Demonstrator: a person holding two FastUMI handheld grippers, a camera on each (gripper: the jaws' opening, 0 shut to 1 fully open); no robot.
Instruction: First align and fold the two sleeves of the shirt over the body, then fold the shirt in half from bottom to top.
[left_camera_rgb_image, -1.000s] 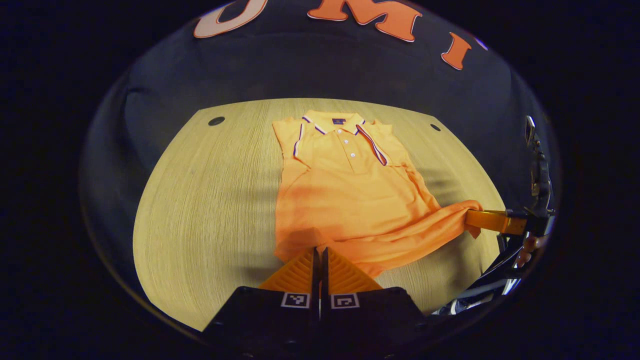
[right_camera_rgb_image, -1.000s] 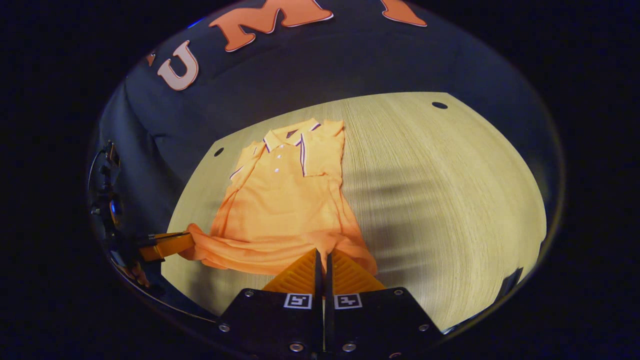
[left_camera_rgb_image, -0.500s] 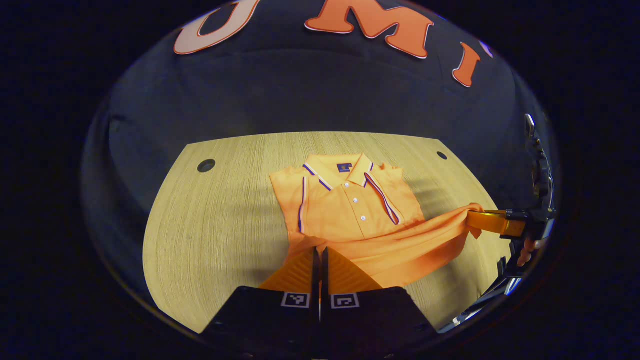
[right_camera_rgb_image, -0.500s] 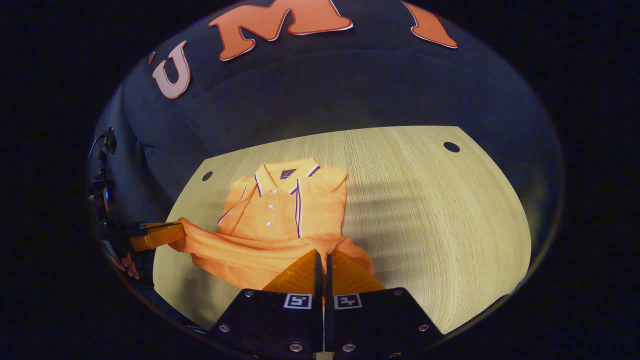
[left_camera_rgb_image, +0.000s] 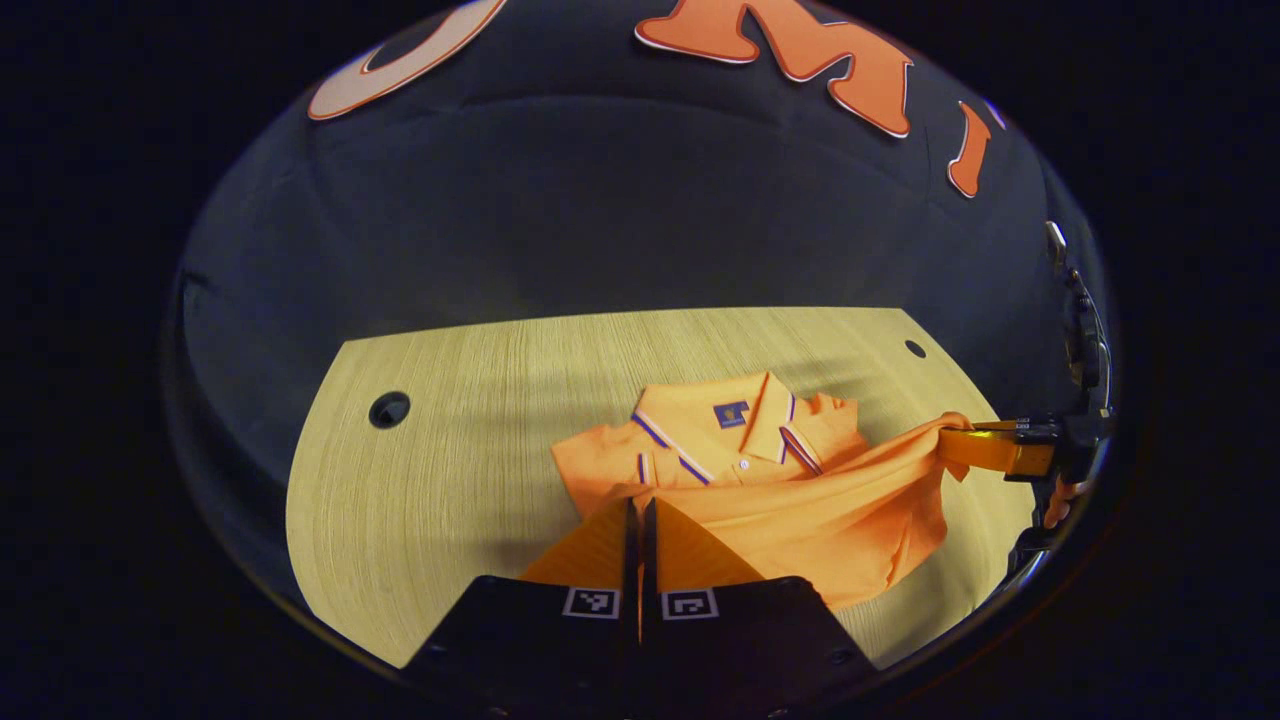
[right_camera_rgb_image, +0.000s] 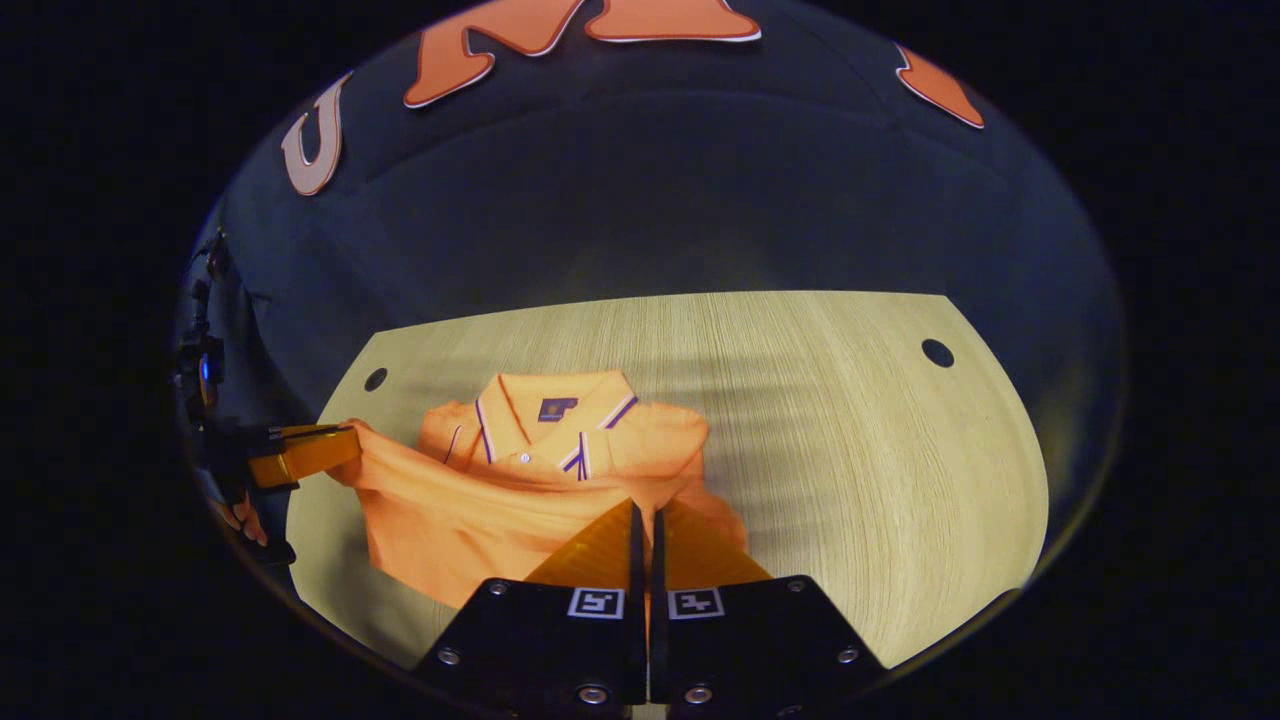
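Observation:
An orange polo shirt (left_camera_rgb_image: 810, 510) lies on the wooden table (left_camera_rgb_image: 450, 470), sleeves folded in, collar (left_camera_rgb_image: 735, 415) toward the far edge. My left gripper (left_camera_rgb_image: 637, 505) is shut on one bottom hem corner. At the right of the left gripper view, my right gripper (left_camera_rgb_image: 948, 442) is shut on the other corner. The hem hangs raised between them, over the shirt's chest. In the right gripper view, the shirt (right_camera_rgb_image: 470, 510) drapes from my right gripper (right_camera_rgb_image: 643, 510) across to my left gripper (right_camera_rgb_image: 345, 450), just short of the collar (right_camera_rgb_image: 555, 410).
The table has round holes near its far corners (left_camera_rgb_image: 389, 409) (left_camera_rgb_image: 915, 348) (right_camera_rgb_image: 937, 352) (right_camera_rgb_image: 375, 379). Bare wood (right_camera_rgb_image: 850, 450) stretches beside the shirt. A hand (left_camera_rgb_image: 1055, 500) holds the right gripper. The black booth wall rises behind the table.
Both grippers have carried the bottom hem up and forward toward the collar. The lower body now covers the buttons and most of the chest. Both stay shut.

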